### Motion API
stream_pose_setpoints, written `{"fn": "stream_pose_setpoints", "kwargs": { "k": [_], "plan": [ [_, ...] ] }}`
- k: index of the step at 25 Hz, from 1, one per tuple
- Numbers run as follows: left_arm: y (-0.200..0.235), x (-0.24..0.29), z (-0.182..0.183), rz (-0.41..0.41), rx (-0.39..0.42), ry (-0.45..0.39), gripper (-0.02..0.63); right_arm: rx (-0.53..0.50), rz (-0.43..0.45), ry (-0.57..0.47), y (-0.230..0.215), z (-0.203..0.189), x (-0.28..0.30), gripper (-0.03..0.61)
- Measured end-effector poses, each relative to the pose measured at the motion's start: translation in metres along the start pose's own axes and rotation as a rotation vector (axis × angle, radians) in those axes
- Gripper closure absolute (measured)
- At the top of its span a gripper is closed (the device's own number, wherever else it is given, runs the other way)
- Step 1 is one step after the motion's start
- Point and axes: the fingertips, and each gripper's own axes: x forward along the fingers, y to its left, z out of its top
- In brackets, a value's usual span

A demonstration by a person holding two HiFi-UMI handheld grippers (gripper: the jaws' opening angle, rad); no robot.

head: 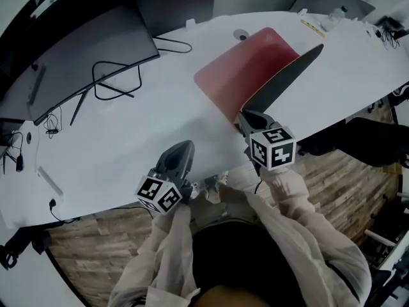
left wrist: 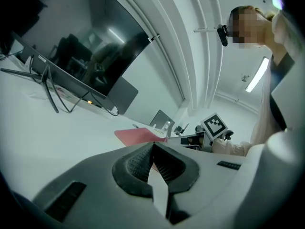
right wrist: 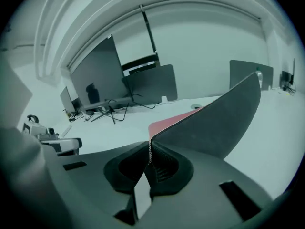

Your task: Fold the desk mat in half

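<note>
The red, grey-backed desk mat (head: pixel 246 69) is barely folded: the right hand-held gripper (head: pixel 245 117) clamps its lifted corner near the white surface's (head: pixel 121 152) front edge, while the left hand-held gripper (head: pixel 185 147) is closed and empty.

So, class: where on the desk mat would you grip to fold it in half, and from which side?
Pinch the desk mat at its near corner, coming from the table's front edge. It is a thin flat sheet, so only its stitched edge fits between jaws; the right hand-held gripper is shut there, grey underside lifted.
</note>
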Motion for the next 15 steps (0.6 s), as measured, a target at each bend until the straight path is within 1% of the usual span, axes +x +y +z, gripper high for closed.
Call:
{"fn": "stream_pose_setpoints", "kwargs": {
  "k": [3, 5, 8, 11, 13, 15],
  "plan": [
    [0.01, -0.009, 0.007, 0.029, -0.005, -0.022, 0.588, -0.091, 0.053, 0.069, 0.022, -0.008, 0.012, 0.548],
    [0.017, -0.014, 0.009, 0.045, -0.008, -0.028, 0.588, -0.133, 0.098, 0.127, 0.037, -0.021, 0.018, 0.548],
    [0.024, -0.019, 0.008, 0.065, -0.015, -0.029, 0.588, -0.168, 0.171, 0.246, 0.056, -0.055, 0.021, 0.548],
    [0.027, -0.021, 0.007, 0.073, -0.025, -0.03, 0.588, -0.206, 0.205, 0.347, 0.067, -0.088, 0.022, 0.548],
    [0.028, -0.02, 0.007, 0.068, -0.025, -0.032, 0.588, -0.204, 0.228, 0.371, 0.072, -0.098, 0.023, 0.546],
    [0.027, -0.018, 0.006, 0.063, -0.023, -0.029, 0.587, -0.189, 0.242, 0.362, 0.077, -0.1, 0.026, 0.535]
  ]
}}
